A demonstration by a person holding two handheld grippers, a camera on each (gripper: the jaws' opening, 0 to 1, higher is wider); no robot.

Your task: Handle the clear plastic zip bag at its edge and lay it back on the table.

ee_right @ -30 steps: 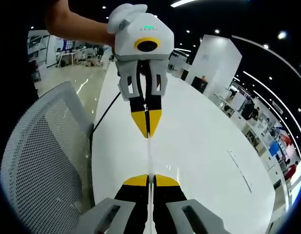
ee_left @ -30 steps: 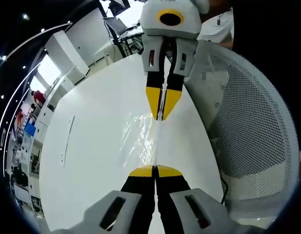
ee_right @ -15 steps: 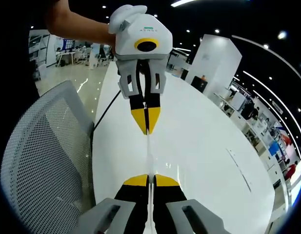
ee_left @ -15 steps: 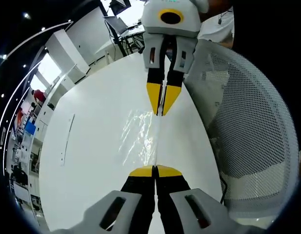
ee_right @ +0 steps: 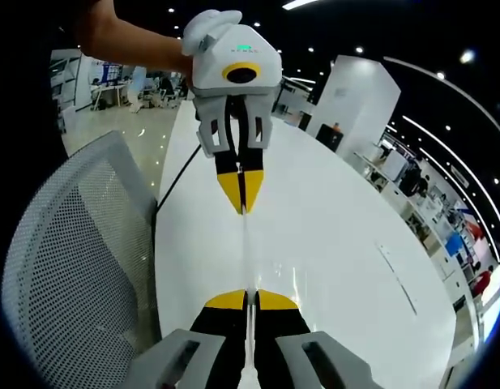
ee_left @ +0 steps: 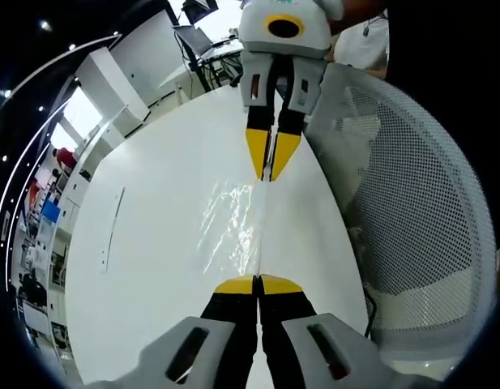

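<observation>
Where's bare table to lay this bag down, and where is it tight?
The clear zip bag is stretched edge-on between the left tool and right tool, both shut on it. The white table is bare from the bag across to its far rim. It looks tight on the other side, where the mesh chair crowds the table edge.

Views face each other along the table

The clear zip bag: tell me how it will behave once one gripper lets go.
The clear zip bag looks thin and crinkled, so it would probably flop and drape. Stretched between the left gripper and right gripper, it seems light. Its glossy film may slide on the white table.
</observation>
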